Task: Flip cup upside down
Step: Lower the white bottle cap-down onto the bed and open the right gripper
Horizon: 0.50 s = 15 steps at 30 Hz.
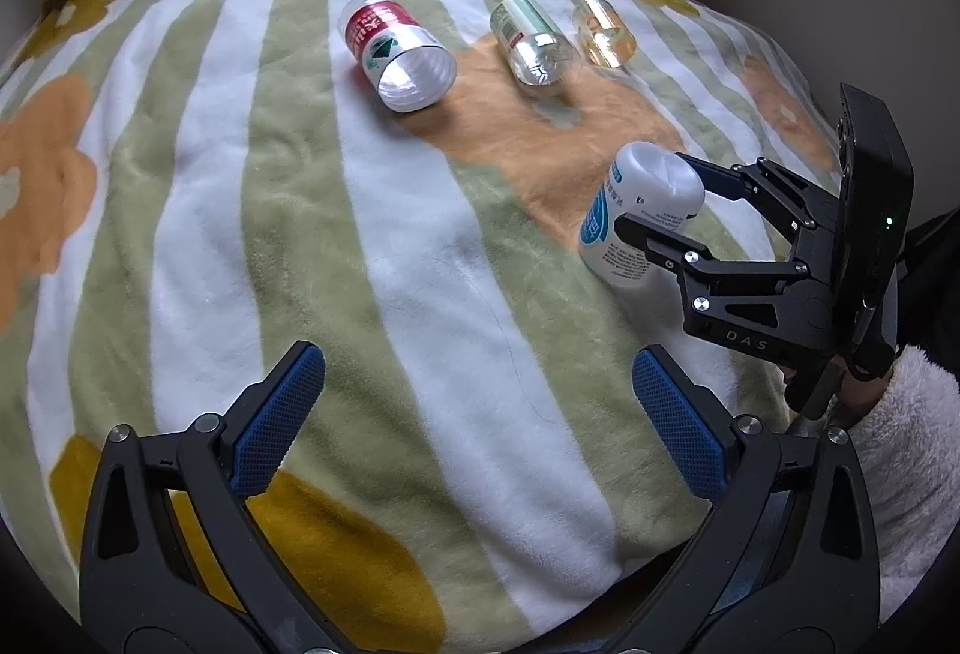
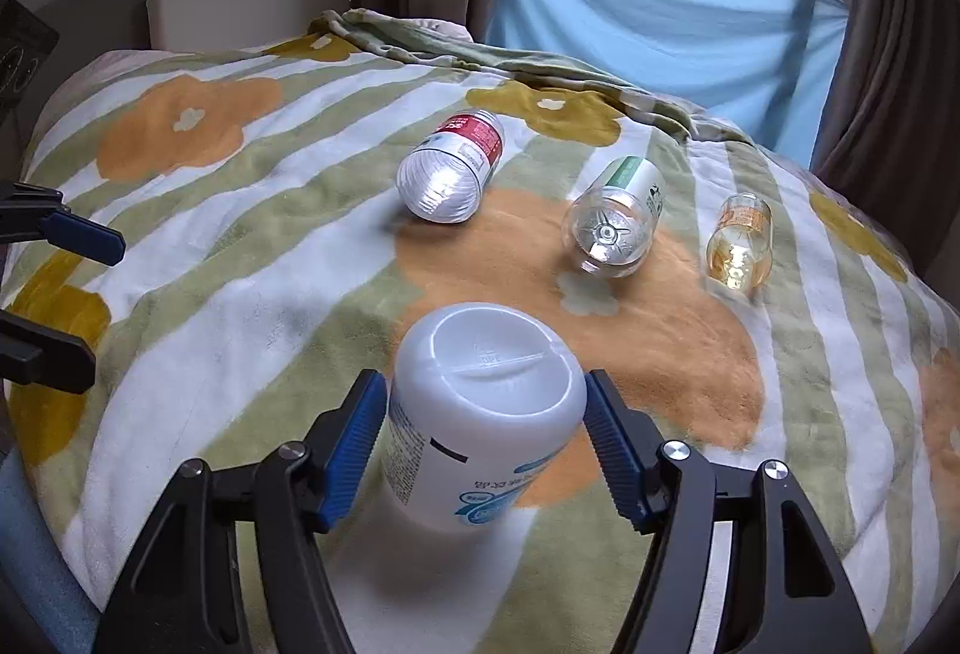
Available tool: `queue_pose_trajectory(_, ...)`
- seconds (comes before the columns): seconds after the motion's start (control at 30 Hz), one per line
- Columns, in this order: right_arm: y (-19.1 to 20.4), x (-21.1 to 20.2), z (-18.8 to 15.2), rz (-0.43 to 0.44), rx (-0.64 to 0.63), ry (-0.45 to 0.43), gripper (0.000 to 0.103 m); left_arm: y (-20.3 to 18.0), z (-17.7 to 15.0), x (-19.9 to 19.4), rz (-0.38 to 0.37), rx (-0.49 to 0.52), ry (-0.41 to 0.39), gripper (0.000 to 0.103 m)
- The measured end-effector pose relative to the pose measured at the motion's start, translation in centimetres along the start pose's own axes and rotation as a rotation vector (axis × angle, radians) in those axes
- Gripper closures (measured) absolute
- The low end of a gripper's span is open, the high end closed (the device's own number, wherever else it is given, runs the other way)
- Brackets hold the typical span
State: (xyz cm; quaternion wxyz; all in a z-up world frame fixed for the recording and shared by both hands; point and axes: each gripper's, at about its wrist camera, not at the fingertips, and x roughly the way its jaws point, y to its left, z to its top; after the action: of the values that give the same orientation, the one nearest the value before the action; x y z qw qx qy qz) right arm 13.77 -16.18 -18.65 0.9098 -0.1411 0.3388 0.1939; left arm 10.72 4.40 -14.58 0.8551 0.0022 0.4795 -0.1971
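Observation:
A white plastic cup (image 2: 480, 414) with a blue printed label stands on the flowered blanket (image 2: 240, 294), flat base up and slightly tilted. My right gripper (image 2: 486, 426) is shut on it, one blue pad pressed to each side near the base. In the left wrist view the same cup (image 1: 636, 210) sits at the right between the right gripper's (image 1: 657, 195) black fingers. My left gripper (image 1: 474, 414) hangs open over the blanket's near part, nothing between its blue pads, well left of the cup. Its fingers (image 2: 84, 237) show at the left edge of the right wrist view.
Farther back lie three more cups, bases toward me: a red-labelled one (image 1: 396, 54), a clear green-labelled one (image 1: 531, 45) and a small amber one (image 1: 603, 33). A fluffy white sleeve (image 1: 900, 432) holds the right gripper. Blue cloth (image 2: 660, 12), curtains and a window stand behind.

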Motion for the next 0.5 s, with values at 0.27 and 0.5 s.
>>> queue_pose_trajectory(0.27, -0.5, 0.6, -0.4, 0.071, 0.091, 0.025, 0.005, -1.0, -0.1, -0.1, 0.016, 0.024, 0.007, 0.001)
queue_pose_trajectory(0.5, -0.8, -2.6, 0.8, 0.092, 0.113, -0.022, 0.004, -2.2, 0.3, -1.8, 0.048, 0.052, -0.036, 0.001)
